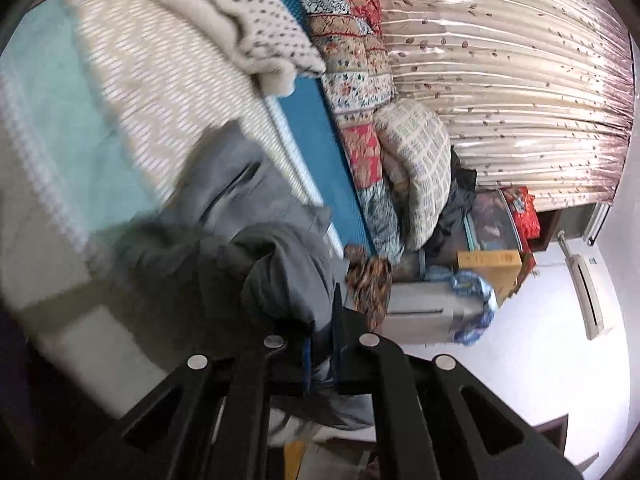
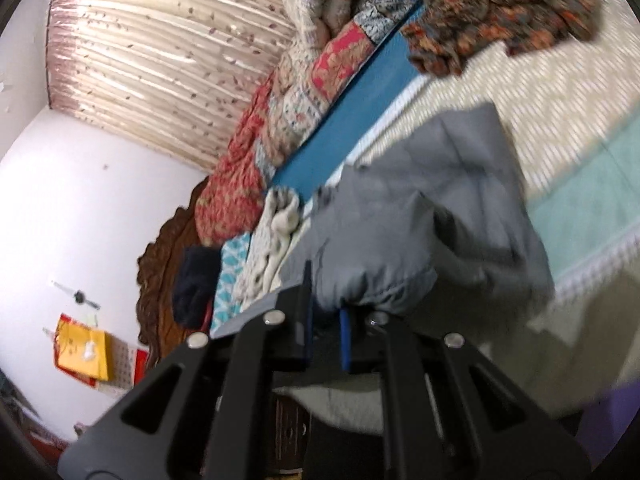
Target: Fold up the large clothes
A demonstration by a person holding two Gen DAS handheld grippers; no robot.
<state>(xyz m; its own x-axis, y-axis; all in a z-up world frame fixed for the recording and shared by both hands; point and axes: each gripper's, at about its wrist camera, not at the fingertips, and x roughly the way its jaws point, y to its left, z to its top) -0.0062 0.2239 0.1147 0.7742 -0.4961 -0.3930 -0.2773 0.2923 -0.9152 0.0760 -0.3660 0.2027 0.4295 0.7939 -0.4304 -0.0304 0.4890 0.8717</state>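
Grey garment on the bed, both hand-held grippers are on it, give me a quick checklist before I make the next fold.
1. Left hand-held gripper has cloth of the grey garment between its fingers: ok.
2. Right hand-held gripper is shut on the grey garment: ok.
3. Garment lies flat for folding: not ok, it is bunched and creased near both grippers.
4. Where each gripper holds, hem or corner: cannot tell, both views are blurred.
5. Brown floral garment is apart from the grey one: ok.
6. Cream spotted cloth is off the grey one: ok in the left wrist view.
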